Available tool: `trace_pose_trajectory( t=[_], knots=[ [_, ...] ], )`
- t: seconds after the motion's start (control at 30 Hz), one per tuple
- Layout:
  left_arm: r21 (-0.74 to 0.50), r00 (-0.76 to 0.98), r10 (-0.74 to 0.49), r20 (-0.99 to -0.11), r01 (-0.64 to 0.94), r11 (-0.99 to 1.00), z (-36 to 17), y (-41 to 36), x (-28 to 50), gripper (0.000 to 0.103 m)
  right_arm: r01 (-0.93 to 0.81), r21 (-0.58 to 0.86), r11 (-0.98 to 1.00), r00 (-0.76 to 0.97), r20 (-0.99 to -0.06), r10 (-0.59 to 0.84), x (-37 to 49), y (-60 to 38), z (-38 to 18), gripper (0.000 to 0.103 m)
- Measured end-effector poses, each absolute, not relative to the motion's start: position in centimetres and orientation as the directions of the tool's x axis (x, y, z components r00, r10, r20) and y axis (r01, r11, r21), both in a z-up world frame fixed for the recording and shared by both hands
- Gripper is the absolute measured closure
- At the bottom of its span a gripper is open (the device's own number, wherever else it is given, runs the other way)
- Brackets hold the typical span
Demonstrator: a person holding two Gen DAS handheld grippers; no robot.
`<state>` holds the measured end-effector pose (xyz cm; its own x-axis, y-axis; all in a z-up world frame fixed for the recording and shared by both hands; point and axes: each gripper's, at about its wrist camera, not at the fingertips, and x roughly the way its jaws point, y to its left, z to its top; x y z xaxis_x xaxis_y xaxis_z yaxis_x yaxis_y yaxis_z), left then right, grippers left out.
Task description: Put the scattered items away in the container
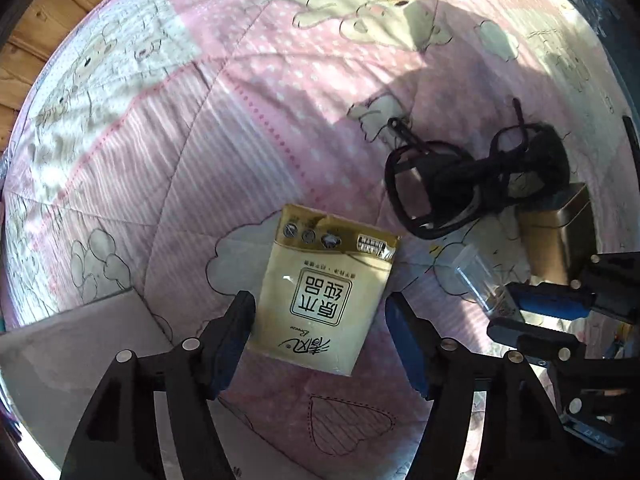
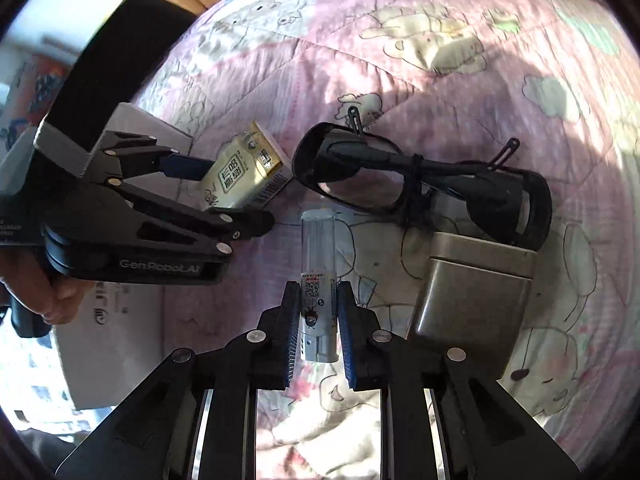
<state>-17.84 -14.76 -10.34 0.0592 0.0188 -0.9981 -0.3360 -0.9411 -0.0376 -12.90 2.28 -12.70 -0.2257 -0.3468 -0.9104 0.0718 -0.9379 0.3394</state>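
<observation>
A yellow tissue pack [image 1: 320, 288] lies on the pink quilt between the fingers of my left gripper [image 1: 320, 324]. That gripper is open: its left pad touches the pack's edge and the right pad stands clear. In the right wrist view the left gripper [image 2: 224, 196] straddles the same tissue pack [image 2: 244, 176]. My right gripper [image 2: 320, 320] is shut on a small grey tube with a clear cap [image 2: 318, 264], which lies on the quilt pointing away. In the left wrist view the right gripper [image 1: 516, 312] grips the tube [image 1: 480, 280] at its end. The cardboard box [image 1: 72, 344] sits at lower left.
Black sunglasses [image 2: 420, 176] with a cord tied round them lie beyond the tube. A brushed metal tin [image 2: 472, 296] rests right of my right gripper, touching the glasses. The box [image 2: 120, 340] stands behind the left gripper, and a hand [image 2: 56, 296] holds that gripper. A wooden board borders the quilt's far edge.
</observation>
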Motion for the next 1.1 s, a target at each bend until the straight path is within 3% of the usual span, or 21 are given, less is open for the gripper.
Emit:
trace_pose_trajectory(
  t=[0.07, 0.1, 0.17, 0.53, 0.83, 1.1],
  knots=[
    [-0.063, 0.051, 0.05, -0.997, -0.276, -0.959, -10.6, -15.4, -17.9, 0.035, 0.129, 0.241, -0.962, -0.245, -0.932, -0.266, -13.0, 0.5, -12.8, 0.084],
    [-0.064, 0.049, 0.054, -0.997, -0.249, -0.966, -10.4, -15.8, -18.1, 0.044, 0.148, 0.21, -0.966, -0.239, -0.941, -0.241, -13.1, -0.1, -13.3, 0.084],
    [-0.1, 0.044, 0.093, -0.995, -0.196, -0.975, -9.7, -16.5, -18.4, 0.049, 0.134, 0.214, -0.968, -0.251, -0.937, -0.242, -13.1, -0.2, -13.7, 0.084],
    [-0.188, -0.024, 0.194, -0.981, -0.155, -0.97, -5.0, -16.9, -15.8, 0.051, -0.101, 0.515, -0.851, -0.247, -0.842, -0.48, -10.8, 5.0, -11.8, 0.084],
    [-0.243, -0.096, 0.255, -0.962, -0.125, -0.962, -0.8, -17.4, -9.8, 0.051, -0.09, 0.511, -0.855, -0.269, -0.839, -0.473, -8.4, 2.6, -9.3, 0.084],
    [-0.262, -0.168, 0.286, -0.943, -0.151, -0.953, -0.5, -13.8, -8.5, 0.051, -0.112, 0.49, -0.865, -0.281, -0.85, -0.445, -4.6, 2.2, -8.1, 0.084]
  ],
)
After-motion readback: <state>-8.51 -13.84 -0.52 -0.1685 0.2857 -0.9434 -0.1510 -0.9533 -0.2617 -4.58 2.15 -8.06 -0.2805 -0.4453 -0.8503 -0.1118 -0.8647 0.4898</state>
